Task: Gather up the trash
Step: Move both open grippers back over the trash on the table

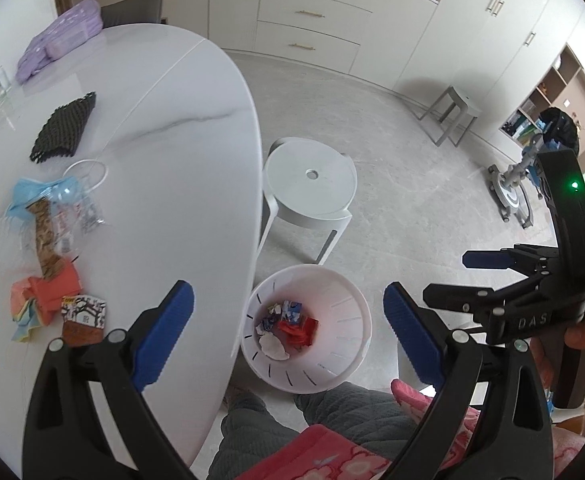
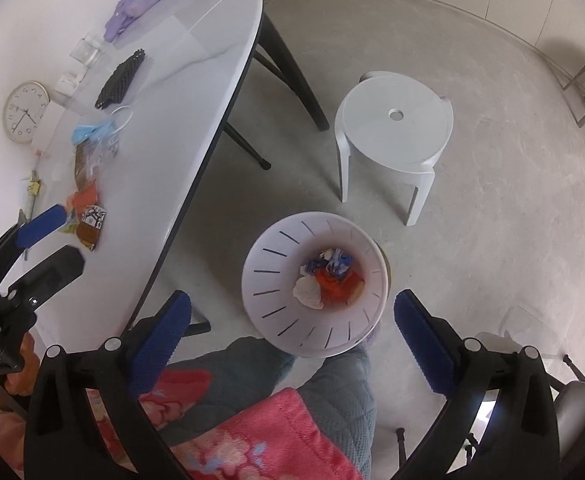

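A white oval table (image 1: 180, 152) is seen beside a white bin (image 2: 312, 284) on the grey floor, with crumpled wrappers (image 2: 332, 280) lying in the bin. More trash (image 1: 52, 264) is left near the table's edge. Both the left gripper (image 1: 288, 336) and right gripper (image 2: 292, 336) are spread wide, nothing grasped.

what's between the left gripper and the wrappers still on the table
Nothing visible. The left gripper is open and empty, over the table edge and the bin. The wrappers lie to its left on bare tabletop, with no object between.
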Demonstrator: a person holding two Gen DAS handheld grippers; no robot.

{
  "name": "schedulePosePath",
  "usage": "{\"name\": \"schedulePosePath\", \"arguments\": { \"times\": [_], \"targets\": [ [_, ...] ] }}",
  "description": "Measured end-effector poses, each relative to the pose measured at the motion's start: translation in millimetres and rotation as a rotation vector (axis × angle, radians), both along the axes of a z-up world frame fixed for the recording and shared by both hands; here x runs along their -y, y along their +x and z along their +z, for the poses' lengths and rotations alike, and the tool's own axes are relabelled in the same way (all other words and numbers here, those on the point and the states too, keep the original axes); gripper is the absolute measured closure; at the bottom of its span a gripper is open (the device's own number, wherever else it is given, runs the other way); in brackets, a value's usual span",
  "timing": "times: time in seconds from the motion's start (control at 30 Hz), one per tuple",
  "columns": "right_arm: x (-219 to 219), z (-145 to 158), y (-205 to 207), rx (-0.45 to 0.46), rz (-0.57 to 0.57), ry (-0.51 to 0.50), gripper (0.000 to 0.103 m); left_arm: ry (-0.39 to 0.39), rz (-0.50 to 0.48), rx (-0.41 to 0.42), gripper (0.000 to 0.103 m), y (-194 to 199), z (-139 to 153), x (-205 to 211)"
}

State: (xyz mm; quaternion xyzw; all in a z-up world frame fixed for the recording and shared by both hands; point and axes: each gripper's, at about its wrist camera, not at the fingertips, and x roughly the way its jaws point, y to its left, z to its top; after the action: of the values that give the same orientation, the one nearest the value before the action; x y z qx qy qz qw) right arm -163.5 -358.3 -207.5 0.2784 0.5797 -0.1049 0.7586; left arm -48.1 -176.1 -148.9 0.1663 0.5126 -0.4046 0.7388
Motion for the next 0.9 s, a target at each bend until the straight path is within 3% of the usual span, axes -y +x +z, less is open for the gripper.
{"name": "schedulePosePath", "arguments": {
  "times": [0.6,0.9],
  "targets": [
    [-26,1,38,-0.006,0.098,-0.006,0.002,0.002,0.119,-0.006,0.011,17,1,-41],
    [-51,2,64,-0.008,0.177,-0.006,0.002,0.002,0.247,-0.016,0.011,34,0,-79]
  ]
}}
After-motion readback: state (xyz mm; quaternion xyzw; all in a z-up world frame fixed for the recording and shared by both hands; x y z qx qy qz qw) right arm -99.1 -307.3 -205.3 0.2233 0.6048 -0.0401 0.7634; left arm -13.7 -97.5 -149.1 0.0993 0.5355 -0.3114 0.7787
